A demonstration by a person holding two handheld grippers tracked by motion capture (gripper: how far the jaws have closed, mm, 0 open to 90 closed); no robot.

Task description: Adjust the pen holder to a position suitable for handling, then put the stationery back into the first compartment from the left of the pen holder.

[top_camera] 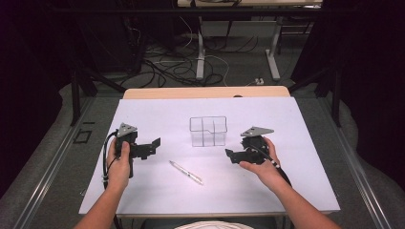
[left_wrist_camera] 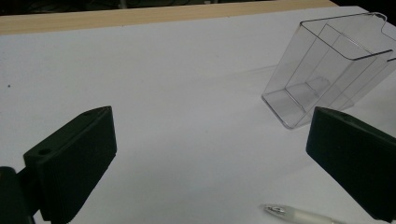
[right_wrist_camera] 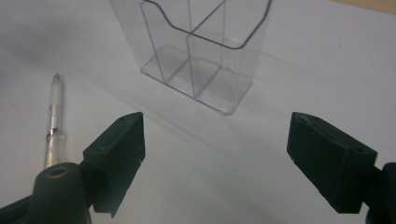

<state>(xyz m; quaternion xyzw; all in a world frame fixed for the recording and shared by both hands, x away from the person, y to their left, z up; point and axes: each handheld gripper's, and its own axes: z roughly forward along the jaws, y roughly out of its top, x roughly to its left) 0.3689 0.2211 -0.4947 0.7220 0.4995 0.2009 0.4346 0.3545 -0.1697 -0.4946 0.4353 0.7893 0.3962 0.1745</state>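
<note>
With the fingers of both my left gripper (top_camera: 154,144) and right gripper (top_camera: 230,155) released and empty, the pen (top_camera: 186,172) lying on the white worktop (top_camera: 286,191) before the clear holder (top_camera: 207,131) could roll away if I nudge it, and nothing carries readable writing.

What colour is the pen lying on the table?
The pen is translucent white with a silvery tip, seen best in the right gripper view.
</note>
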